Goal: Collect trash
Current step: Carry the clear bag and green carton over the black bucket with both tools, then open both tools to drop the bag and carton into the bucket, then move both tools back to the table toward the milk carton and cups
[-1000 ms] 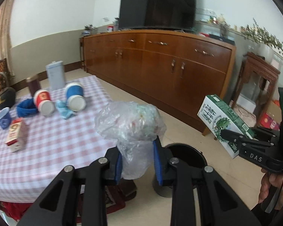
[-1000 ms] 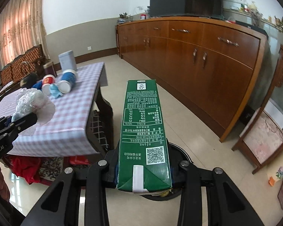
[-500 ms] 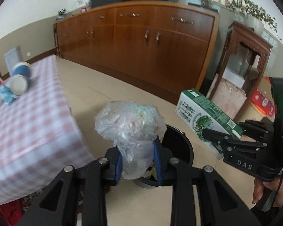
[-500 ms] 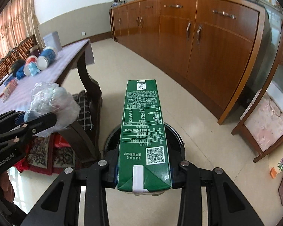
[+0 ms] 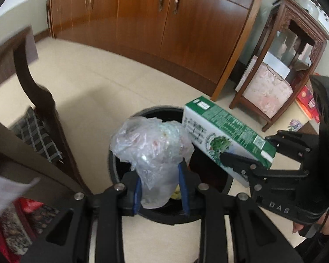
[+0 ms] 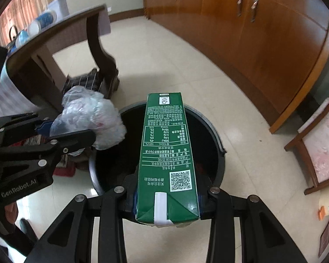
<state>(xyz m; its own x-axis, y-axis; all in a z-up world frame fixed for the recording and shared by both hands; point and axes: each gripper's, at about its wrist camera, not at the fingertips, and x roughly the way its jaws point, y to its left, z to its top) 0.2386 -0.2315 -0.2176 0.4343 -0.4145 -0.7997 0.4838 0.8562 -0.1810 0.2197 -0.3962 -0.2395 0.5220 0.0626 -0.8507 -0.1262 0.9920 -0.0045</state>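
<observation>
Trash poised over the bin [image 6: 219,144]: left gripper [image 5: 160,188] clamps a bag [image 5: 151,146]; right gripper [image 6: 166,194] clamps a carton [image 6: 166,153]; released off-centre, the carton may strike the rim.

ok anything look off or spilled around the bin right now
Nothing stands out. The left gripper holds a crumpled plastic bag and the right gripper a green carton, both above the open black bin. The tile floor around the bin shows no spill.
</observation>
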